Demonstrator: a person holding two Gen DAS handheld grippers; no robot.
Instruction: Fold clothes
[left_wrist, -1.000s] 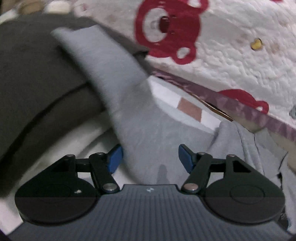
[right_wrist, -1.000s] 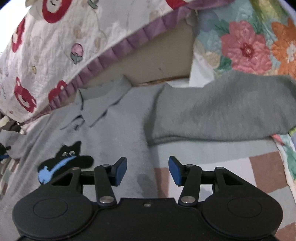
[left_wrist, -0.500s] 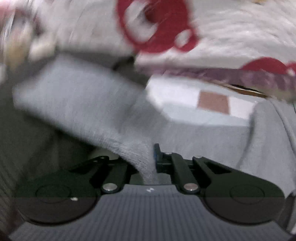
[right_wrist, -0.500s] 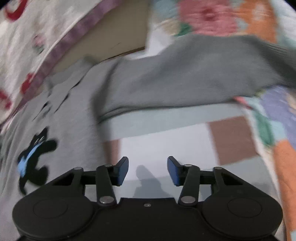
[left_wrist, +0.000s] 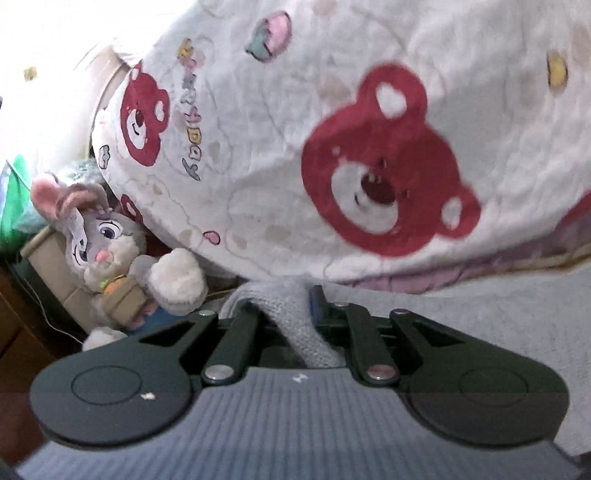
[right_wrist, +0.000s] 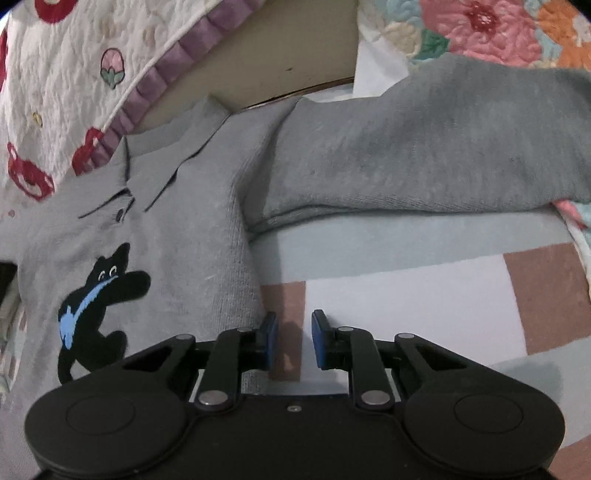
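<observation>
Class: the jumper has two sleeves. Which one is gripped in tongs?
The sleeve in the left tongs, bunched between shut fingers. The other sleeve lies flat, untouched; the right tongs are open.

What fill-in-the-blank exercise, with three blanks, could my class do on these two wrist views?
1. The left gripper is shut on grey ____ fabric.
2. The right gripper hovers open above the patchwork ____.
3. The grey sweater bears a black ____ with a blue fish.

Missing words: knitted; sheet; cat
</observation>
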